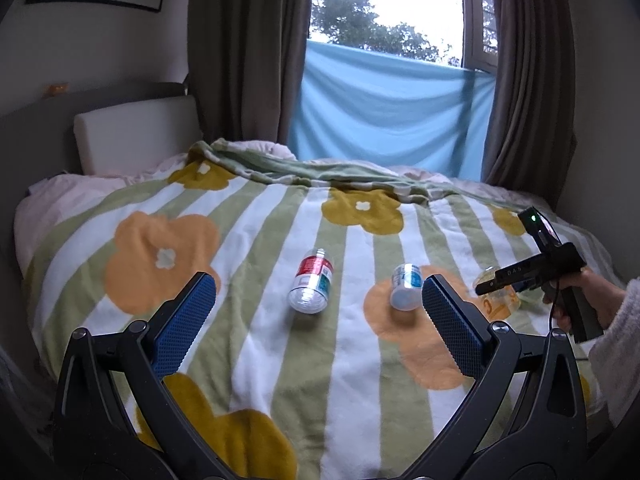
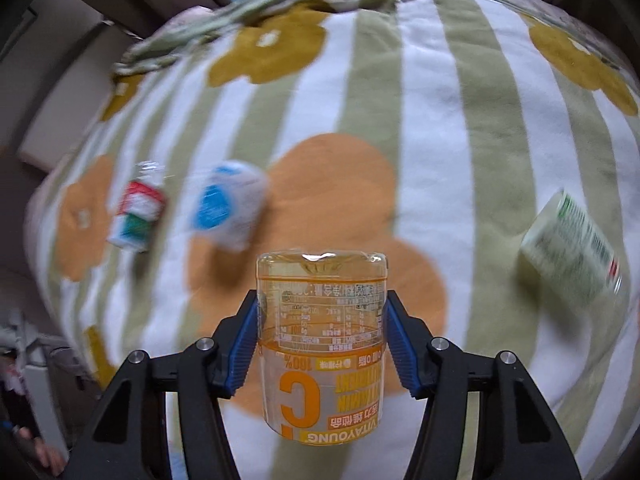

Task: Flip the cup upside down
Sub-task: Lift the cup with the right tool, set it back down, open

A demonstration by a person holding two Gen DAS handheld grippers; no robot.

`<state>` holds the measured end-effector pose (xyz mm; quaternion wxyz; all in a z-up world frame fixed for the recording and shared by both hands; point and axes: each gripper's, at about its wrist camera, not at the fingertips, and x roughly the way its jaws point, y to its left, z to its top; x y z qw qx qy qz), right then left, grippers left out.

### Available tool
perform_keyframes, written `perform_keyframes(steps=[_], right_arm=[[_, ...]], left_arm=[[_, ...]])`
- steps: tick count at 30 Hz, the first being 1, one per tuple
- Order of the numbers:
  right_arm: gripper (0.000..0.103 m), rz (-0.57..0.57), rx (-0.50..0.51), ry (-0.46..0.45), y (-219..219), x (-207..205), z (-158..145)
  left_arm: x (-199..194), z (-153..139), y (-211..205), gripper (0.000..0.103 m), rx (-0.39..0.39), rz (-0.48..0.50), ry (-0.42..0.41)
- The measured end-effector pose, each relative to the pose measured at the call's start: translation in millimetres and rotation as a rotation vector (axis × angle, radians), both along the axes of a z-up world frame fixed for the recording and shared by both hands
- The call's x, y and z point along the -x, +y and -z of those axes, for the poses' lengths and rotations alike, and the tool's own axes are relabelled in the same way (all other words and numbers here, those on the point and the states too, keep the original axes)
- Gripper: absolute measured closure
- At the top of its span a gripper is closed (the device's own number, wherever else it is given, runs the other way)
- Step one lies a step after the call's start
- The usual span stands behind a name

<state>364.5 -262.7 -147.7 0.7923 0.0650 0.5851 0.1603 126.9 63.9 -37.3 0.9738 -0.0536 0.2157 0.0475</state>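
right gripper (image 2: 322, 344) clamping inverted cup (image 2: 322, 344), bottles (image 2: 228, 204) blurred

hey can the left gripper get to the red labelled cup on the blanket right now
Probably yes: the left gripper is open and empty, and the red-labelled cup lies ahead between its jaws on the blanket, nothing in between.
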Motion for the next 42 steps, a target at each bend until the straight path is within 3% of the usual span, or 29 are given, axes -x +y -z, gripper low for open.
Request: perform_keyframes(steps=[5, 12, 20, 30, 31, 33, 34, 35, 42], right_arm=[[0.048, -0.048, -0.059, -0.005, 29.1, 51.7, -9.8], [0.048, -0.054, -0.103, 0.058, 65.5, 88.5, 23.2], [0.048, 0.008, -0.062, 0.134, 75.5, 85.0, 64.3], [0.047, 0.039, -0.046, 0.226, 75.7, 76.2, 82.1], [0.045, 0.042, -0.043, 0.224, 75.8, 76.4, 82.3], [0.028, 0.046, -0.044, 0.218, 76.2, 76.8, 81.2], [0.012, 0.05, -0.047, 0.215, 76.0, 77.4, 80.5], [0.002, 0.054, -0.062, 0.214, 75.5, 78.0, 79.5], [0.001, 0.02, -0.081, 0.168, 70.4, 93.3, 58.3]], left_arm=[[14.3, -3.3, 2.7, 0.0, 0.012, 0.016, -0.006], [34.3, -6.3, 16.5, 0.0, 0.011, 0.016, -0.006], [48.9, -3.6, 38.2, 0.0, 0.029, -0.01, -0.01], [47.8, 2.0, 41.6, 0.0, 0.046, 0.006, -0.005], [47.5, 1.8, 41.7, 0.0, 0.047, 0.005, -0.004], [47.9, 2.1, 41.3, 0.0, 0.047, 0.007, -0.003], [48.2, 2.2, 41.6, 0.0, 0.044, 0.007, -0.004], [48.2, 1.9, 41.6, 0.0, 0.042, 0.006, -0.003], [44.7, -2.2, 28.1, 0.0, 0.025, 0.017, 0.012]])
